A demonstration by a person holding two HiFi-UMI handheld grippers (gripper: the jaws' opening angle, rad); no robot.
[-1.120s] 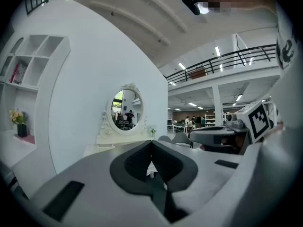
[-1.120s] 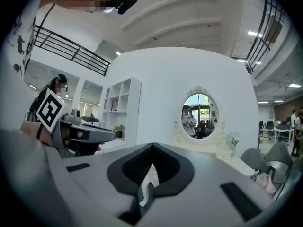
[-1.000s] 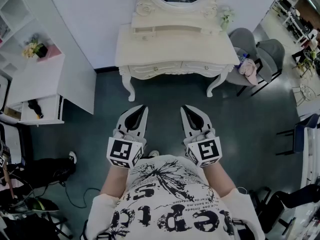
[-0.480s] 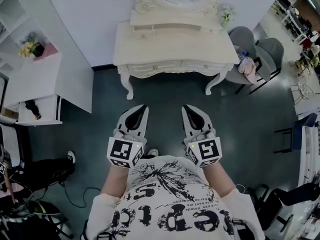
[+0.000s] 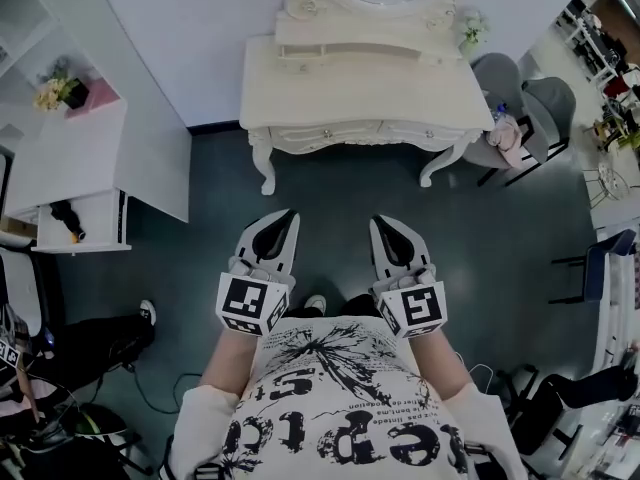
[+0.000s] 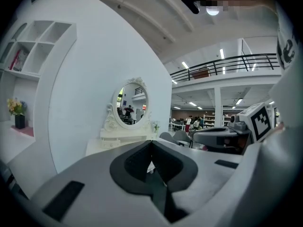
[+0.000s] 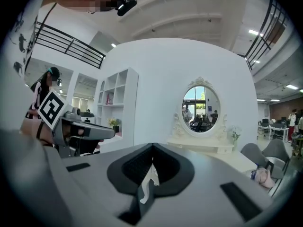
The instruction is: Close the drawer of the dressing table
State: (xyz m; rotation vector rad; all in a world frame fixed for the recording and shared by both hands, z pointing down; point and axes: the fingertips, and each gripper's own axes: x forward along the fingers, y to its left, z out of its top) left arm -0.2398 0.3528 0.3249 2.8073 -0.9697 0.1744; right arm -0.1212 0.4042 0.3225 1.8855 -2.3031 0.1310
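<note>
left gripper [image 5: 290, 215] & right gripper [image 5: 378, 221]: jaws pressing together, gripping nothing | both pointing side by side at dressing table [image 5: 370, 93] | hanging well apart from it

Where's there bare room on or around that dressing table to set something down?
The tabletop is bare from its front edge to the mirror shelf; flowers stand at its right rear corner. The floor before it is bare. Crowded: chairs at right.

Person's shirt [image 5: 335, 408]: bold black lettering, seen upside down, unreadable. Cubes on left gripper [image 5: 291, 214] and right gripper [image 5: 374, 220]: square coded markers, no words.
</note>
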